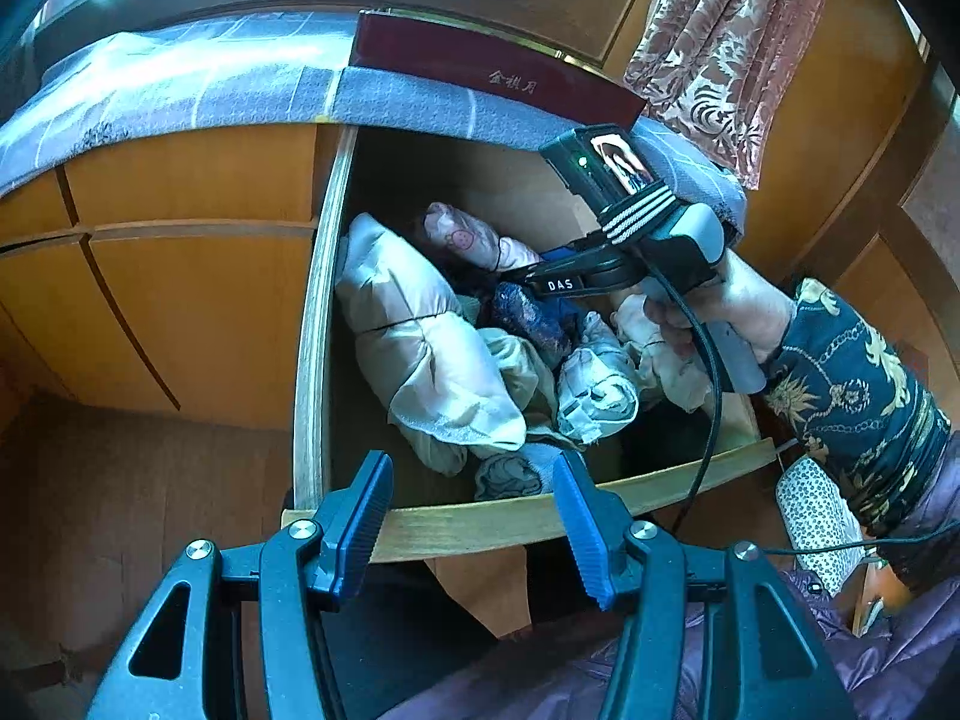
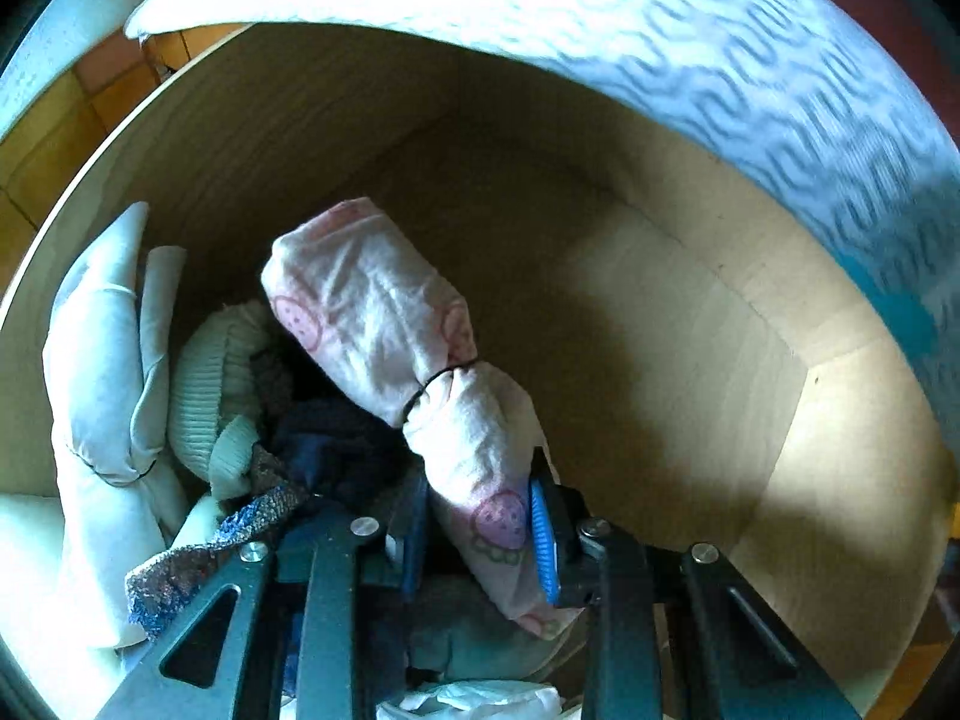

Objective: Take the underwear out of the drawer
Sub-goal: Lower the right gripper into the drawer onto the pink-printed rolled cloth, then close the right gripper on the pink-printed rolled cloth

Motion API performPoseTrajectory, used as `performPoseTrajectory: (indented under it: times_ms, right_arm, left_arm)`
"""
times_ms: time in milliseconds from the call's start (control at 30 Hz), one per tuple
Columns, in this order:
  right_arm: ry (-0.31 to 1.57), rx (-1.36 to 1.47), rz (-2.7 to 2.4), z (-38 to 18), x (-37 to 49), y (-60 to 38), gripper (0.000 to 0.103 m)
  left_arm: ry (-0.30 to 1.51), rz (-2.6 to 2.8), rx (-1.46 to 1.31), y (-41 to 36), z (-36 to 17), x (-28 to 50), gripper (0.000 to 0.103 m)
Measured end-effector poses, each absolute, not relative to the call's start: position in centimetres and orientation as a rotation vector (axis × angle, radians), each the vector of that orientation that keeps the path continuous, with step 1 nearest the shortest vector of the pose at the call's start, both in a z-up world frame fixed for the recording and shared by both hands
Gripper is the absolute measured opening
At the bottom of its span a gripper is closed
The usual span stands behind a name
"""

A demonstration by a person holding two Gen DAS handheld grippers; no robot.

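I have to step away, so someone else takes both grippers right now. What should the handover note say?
Right gripper: down in the open wooden drawer, jaws on either side of the pink-printed white rolled underwear bundle tied with a black band; firm pinch not confirmed.
Left gripper: open, empty, hovering at the drawer's front edge.
Done: drawer open, bundle chosen.
Left: secure the grip, lift the bundle clear of the other rolled clothes, bring it out.

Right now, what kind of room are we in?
Probably a bedroom: an open wooden drawer full of rolled underwear and socks, a patterned curtain, and wooden cabinet fronts beside it.
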State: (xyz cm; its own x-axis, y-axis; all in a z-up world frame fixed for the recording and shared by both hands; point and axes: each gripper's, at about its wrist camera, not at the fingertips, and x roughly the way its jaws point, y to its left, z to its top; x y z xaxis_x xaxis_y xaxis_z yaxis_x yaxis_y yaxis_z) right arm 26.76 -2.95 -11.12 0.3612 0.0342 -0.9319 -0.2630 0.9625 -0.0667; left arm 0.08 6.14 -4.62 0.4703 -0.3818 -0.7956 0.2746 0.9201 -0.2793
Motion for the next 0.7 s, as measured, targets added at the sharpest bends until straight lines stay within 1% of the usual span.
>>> performPoseTrajectory:
  times_ms: [233, 700]
  right_arm:
    - [1.183, -0.182, 0.187, -11.0, 26.0, -4.1, 0.029]
    - [1.180, -0.162, 0.180, -11.9, 26.5, -5.5, 0.029]
  left_arm:
    - [0.987, -0.403, -0.115, 5.7, -3.7, 0.4, 0.056]
    - [1.019, -0.377, -0.127, 5.1, -3.4, 2.4, 0.056]
